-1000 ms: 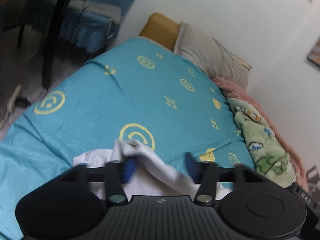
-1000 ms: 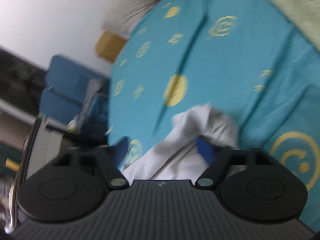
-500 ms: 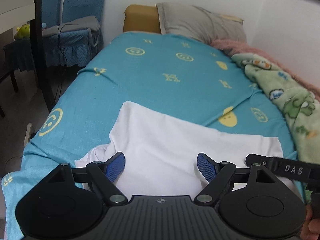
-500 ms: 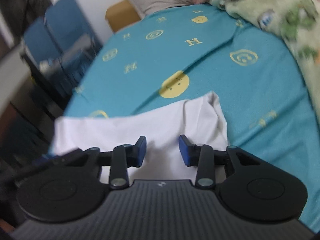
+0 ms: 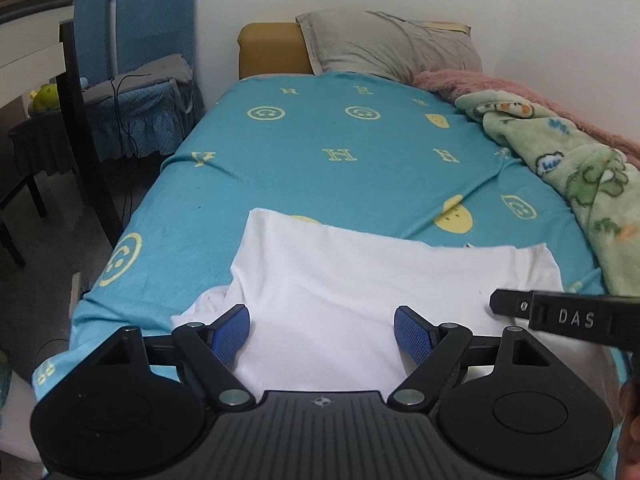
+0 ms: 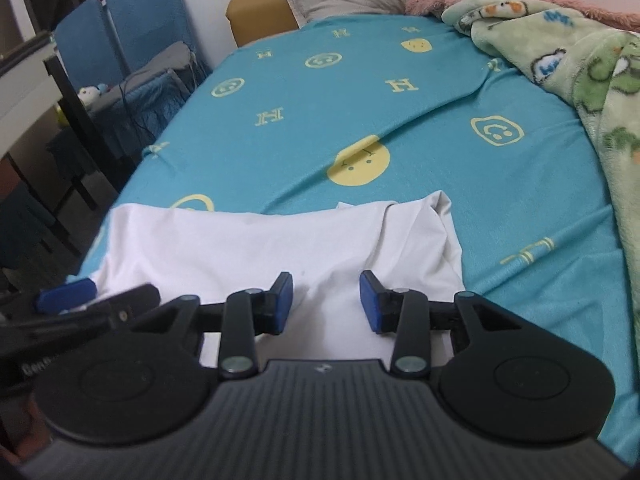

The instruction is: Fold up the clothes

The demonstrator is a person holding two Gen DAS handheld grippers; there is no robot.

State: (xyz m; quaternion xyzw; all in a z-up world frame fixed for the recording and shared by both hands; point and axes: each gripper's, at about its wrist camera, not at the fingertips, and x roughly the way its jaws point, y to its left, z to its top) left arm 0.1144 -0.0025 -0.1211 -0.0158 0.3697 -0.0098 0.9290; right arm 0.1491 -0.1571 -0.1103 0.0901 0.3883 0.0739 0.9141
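A white garment [image 5: 360,272] lies spread across the near end of the bed, on a teal sheet [image 5: 340,168] with yellow smileys. My left gripper [image 5: 322,320] hovers over the garment's left part, open wide, with nothing pinched between its blue pads. My right gripper [image 6: 325,292] is over the garment's [image 6: 240,240] right part, near a bunched fold. Its jaws stand about half apart and are not pressing on the cloth. Each gripper shows at the edge of the other's view: the right gripper's finger [image 5: 560,316] and the left gripper's pad [image 6: 66,292].
A grey pillow [image 5: 384,46] lies at the head of the bed. A green cartoon blanket [image 5: 580,176] over a pink one runs along the bed's right side by the wall. Blue-covered chairs [image 5: 148,60] and a dark table leg [image 5: 80,140] stand left of the bed.
A second ago white cloth hung bunched between both grippers' fingers and both views were tilted. Now the garment lies flat on the sheet, both views are level, and the right jaws have narrowed.
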